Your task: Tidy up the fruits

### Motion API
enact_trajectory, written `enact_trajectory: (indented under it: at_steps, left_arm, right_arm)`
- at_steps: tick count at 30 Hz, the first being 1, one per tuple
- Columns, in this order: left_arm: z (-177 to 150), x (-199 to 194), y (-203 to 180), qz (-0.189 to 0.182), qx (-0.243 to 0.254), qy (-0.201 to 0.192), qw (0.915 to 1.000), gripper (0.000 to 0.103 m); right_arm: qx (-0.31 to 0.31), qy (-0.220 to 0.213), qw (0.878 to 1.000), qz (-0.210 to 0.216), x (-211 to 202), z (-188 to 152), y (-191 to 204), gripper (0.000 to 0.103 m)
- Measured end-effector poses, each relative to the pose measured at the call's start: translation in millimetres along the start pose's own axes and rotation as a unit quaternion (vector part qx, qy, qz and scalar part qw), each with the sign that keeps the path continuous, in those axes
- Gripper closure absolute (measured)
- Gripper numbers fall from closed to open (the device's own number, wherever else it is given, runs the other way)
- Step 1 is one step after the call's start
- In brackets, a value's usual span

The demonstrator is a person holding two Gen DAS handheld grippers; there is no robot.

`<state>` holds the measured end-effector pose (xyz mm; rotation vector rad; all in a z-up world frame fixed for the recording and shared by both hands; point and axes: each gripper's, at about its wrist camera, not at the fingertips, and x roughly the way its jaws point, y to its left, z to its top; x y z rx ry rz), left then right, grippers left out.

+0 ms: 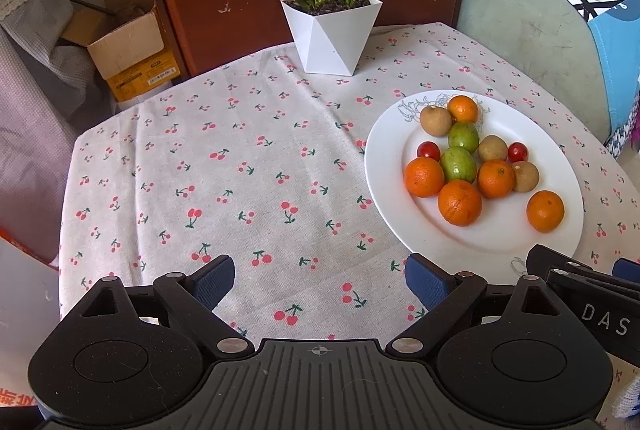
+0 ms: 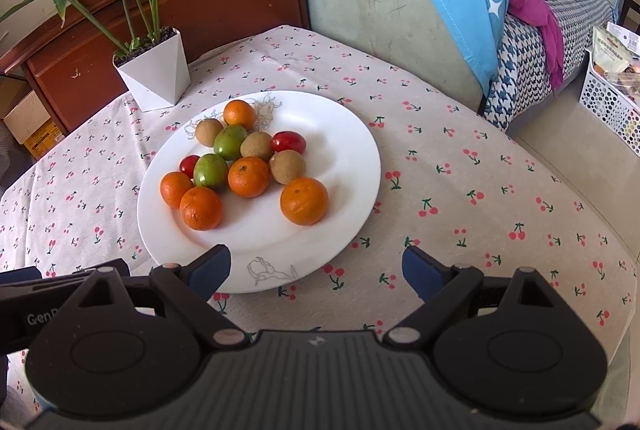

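Left gripper (image 1: 320, 280) jaws spread, empty, over bare tablecloth (image 1: 248, 158). Right gripper (image 2: 316, 270) likewise wide, empty, at near rim of fruit-piled plate (image 2: 344, 134).

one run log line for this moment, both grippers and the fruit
left gripper: open, empty | right gripper: open, empty | fruit: all on white plate
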<state>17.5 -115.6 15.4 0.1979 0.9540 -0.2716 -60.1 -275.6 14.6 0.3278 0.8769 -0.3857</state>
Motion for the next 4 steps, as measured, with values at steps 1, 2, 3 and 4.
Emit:
enact_trajectory:
  at_steps: [1, 2, 3, 4]
  left_arm:
    - [-1.2, -1.0, 1.6, 0.001, 0.0, -0.002, 1.0, 0.009]
    - [-2.7, -1.7, 3.7, 0.002, -0.001, -0.002, 1.0, 0.009]
    - [-4.3, -2.2, 5.7, 0.003, -0.003, -0.002, 1.0, 0.009]
    - [-6.9, -2.8, 8.5, 0.006, -0.006, -0.002, 1.0, 0.009]
  right_arm:
    - [-0.004, -0.001, 1.0, 0.003, -0.2, -0.8, 1.4, 0.011]
    - [-0.008, -0.001, 1.0, 0.006, -0.4, -2.0, 3.2, 0.011]
    - [-0.013, -0.002, 1.0, 0.008, -0.5, -3.5, 5.3, 0.011]
    - [-0.018, -0.002, 1.0, 0.011, -0.5, -5.4, 7.8, 0.011]
